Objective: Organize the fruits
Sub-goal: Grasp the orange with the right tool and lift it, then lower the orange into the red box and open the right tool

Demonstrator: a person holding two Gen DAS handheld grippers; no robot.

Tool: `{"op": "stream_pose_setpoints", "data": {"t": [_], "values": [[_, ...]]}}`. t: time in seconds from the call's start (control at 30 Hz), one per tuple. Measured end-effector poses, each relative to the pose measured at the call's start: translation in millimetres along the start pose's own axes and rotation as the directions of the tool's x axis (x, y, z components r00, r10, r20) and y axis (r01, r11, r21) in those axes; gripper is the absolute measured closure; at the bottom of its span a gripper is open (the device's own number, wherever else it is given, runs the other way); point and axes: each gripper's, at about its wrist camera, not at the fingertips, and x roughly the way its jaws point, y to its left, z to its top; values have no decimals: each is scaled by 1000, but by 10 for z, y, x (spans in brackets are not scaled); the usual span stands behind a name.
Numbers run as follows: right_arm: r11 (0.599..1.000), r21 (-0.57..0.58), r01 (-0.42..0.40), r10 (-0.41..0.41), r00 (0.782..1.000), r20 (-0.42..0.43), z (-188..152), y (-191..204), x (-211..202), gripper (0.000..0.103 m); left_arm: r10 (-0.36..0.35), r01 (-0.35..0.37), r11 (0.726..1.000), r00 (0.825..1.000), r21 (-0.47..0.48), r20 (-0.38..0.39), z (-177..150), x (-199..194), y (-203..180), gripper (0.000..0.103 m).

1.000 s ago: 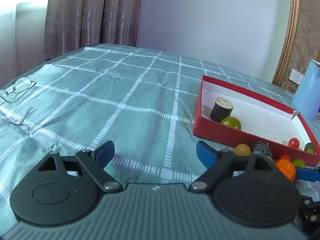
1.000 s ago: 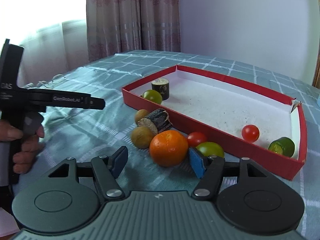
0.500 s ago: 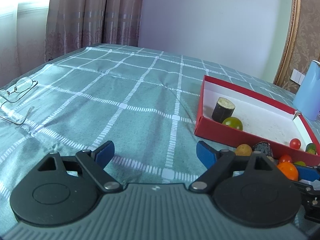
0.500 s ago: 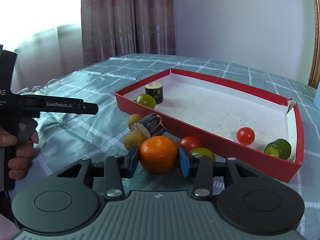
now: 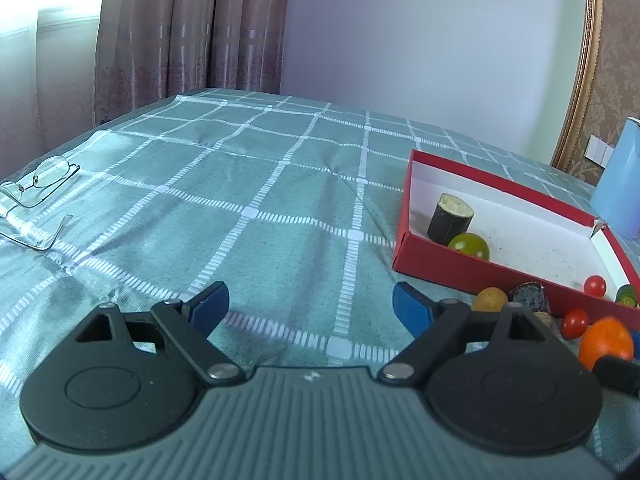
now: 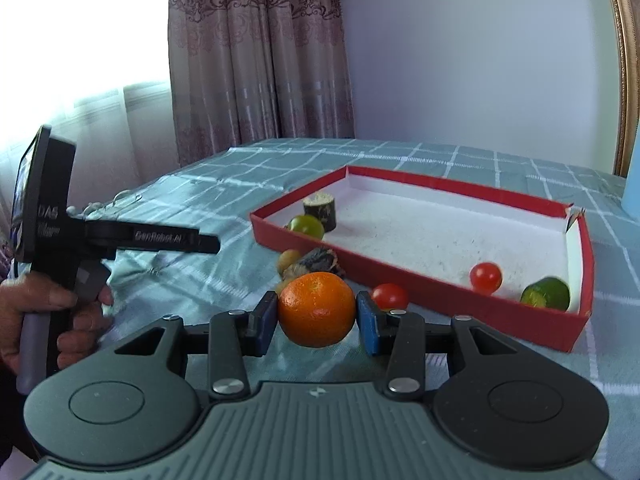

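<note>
Gripping: the orange (image 6: 317, 309) sits between the blue pads (image 6: 366, 322) of the right gripper (image 6: 316, 318), both pads pressed to its sides, lifted clear of the cloth.
Orange position: at 6 o'clock of the red box (image 6: 472, 307), outside its near wall; in the left wrist view it shows at 4 o'clock (image 5: 606, 342).
Loose fruit: a red cherry tomato (image 6: 390, 296) lies just at 3 o'clock of the orange, on the cloth against the box wall; a yellowish fruit (image 6: 289, 259) and a dark cut stump (image 6: 320, 260) lie at 12 o'clock of it.
Box contents: a green fruit (image 6: 307, 227) touching a dark cylinder piece (image 6: 320, 209) in the 10 o'clock corner; a second cherry tomato (image 6: 485, 276) and a green cut piece (image 6: 546, 293) near the 4 o'clock corner.
Left gripper (image 5: 310, 308): jaws spread wide, holding nothing, over bare checked tablecloth (image 5: 280, 200).
Left hand (image 6: 48, 312): wrapped around the handle at 9 o'clock in the right wrist view.
Edges: eyeglasses (image 5: 38, 188) at 9 o'clock, a pale blue container (image 5: 620, 184) at 3 o'clock of the left wrist view.
</note>
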Motion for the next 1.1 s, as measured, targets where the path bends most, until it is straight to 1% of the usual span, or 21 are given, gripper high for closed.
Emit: {"op": "stream_pose_setpoints", "data": {"t": [0.1,0.23,0.37,0.53,0.63,0.8,0.87,0.93,1.0,1.03,1.1], "values": [[999,22,25,-26,1000,16,139,-97,19,61,1,-1,1000,1000,0,0,1,-1,-1,16],[993,28,111,-112,993,46,388,-296,105,61,0,0,1000,1000,-1,0,2,-2,0,15],[980,82,181,-184,983,26,538,-583,287,61,-2,2,1000,1000,-2,-1,3,0,1,15],[963,120,241,-242,970,-6,545,-837,458,61,-10,10,1000,1000,-3,-4,6,4,7,15],[962,131,241,-240,971,-24,507,-912,523,61,-12,12,1000,1000,-4,-5,6,7,10,15],[943,144,300,-292,953,-76,414,-973,601,57,-10,10,1000,1000,-3,-6,6,12,12,15],[932,171,321,-316,947,-58,384,-993,523,56,-7,7,1000,1000,-1,-8,4,12,6,15],[924,208,322,-327,945,-12,345,-998,355,46,-3,3,1000,1000,4,-10,3,17,-8,15],[921,240,307,-324,945,36,270,-1000,147,38,-1,1,1000,1000,9,-10,1,14,-17,14],[917,252,308,-332,942,58,213,-981,41,37,-3,3,1000,1000,13,-12,2,15,-24,13],[913,273,304,-336,939,79,92,-960,-134,36,-13,14,999,1000,33,-23,4,27,-59,13]]}}
